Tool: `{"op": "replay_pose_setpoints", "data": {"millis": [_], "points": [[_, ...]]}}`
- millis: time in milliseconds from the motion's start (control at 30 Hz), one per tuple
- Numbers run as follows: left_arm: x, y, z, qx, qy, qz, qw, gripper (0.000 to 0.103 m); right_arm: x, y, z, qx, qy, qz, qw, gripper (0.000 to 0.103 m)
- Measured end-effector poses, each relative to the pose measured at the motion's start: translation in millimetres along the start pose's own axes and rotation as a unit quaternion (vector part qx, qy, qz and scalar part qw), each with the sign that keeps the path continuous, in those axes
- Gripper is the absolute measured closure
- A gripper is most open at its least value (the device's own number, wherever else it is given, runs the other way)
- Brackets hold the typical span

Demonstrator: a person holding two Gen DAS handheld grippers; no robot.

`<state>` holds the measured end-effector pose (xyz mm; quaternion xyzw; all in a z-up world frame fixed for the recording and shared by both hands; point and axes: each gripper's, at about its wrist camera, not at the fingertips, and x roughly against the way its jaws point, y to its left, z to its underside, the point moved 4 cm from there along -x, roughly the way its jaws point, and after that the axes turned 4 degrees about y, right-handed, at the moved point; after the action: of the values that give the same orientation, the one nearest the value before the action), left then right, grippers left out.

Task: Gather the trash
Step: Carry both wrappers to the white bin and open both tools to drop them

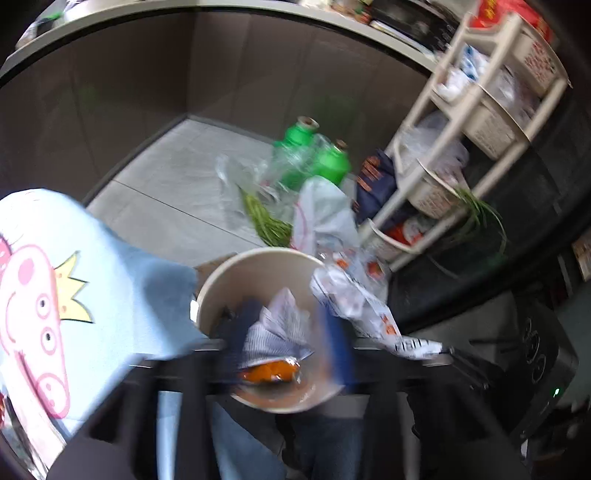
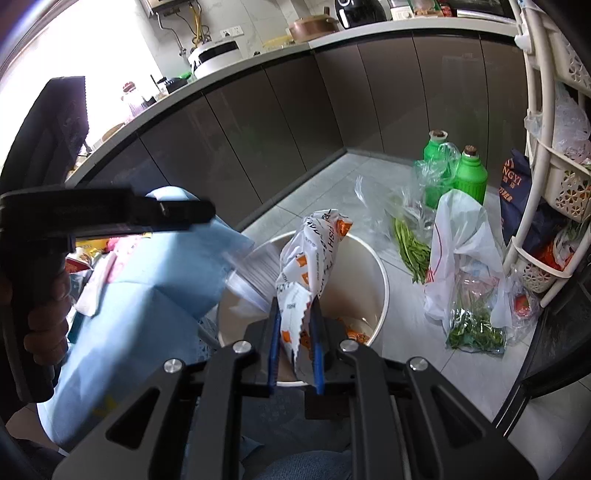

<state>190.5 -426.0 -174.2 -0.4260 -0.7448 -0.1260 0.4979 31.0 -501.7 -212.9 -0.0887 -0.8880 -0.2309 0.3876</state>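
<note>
Kitchen floor [image 2: 325, 192] seen below dark cabinets; white bin [image 2: 380, 280] placed at near centre, striped orange wrapper [image 1: 273, 343] lying inside; white snack bag [image 2: 310, 266] clamped upright in right gripper [image 2: 297, 347] over bin; left gripper [image 1: 280, 343] blurred over bin mouth, fingers apart; green bottles [image 2: 469, 177] stood far right

A kitchen corner in daylight: dark brown cabinet fronts [image 2: 258, 122] run beneath a pale countertop [image 2: 229, 74], meeting at an angle above a floor of light grey tiles [image 2: 369, 206]. Strong glare pours from what appears to be a window [image 2: 74, 48] at left. A cream plastic storage rack [image 2: 535, 192] stands at right, beside white marbled wall tiles [image 2: 266, 18].
</note>
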Motion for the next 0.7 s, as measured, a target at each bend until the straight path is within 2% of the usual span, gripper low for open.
{"op": "replay_pose_setpoints", "data": {"millis": [100, 267, 333, 633, 700], "points": [[9.4, 7.6, -3.3, 0.014, -0.012, -0.011, 0.9998, 0.046, -8.2, -1.7, 3.1, -0.004, 0.008, -0.002, 1.0, 0.088], [34.7, 13.8, -3.2, 0.029, -0.033, -0.053, 0.9976, 0.016, -24.1, 2.2, 6.0, 0.0, 0.019, -0.008, 1.0, 0.088], [46.0, 13.5, 1.5, 0.035, -0.042, -0.053, 0.9971, 0.011, -31.3, 3.3, 6.6, 0.002, 0.021, -0.009, 1.0, 0.088], [78.6, 31.1, 21.2, 0.066, -0.05, -0.065, 0.9944, 0.009, -70.6, 16.2, 0.7, 0.025, 0.039, -0.015, 0.999, 0.085], [82.6, 34.6, 23.5, 0.071, -0.049, -0.063, 0.9942, 0.009, -78.4, 19.6, 1.1, 0.033, 0.042, -0.014, 0.998, 0.072]]}}
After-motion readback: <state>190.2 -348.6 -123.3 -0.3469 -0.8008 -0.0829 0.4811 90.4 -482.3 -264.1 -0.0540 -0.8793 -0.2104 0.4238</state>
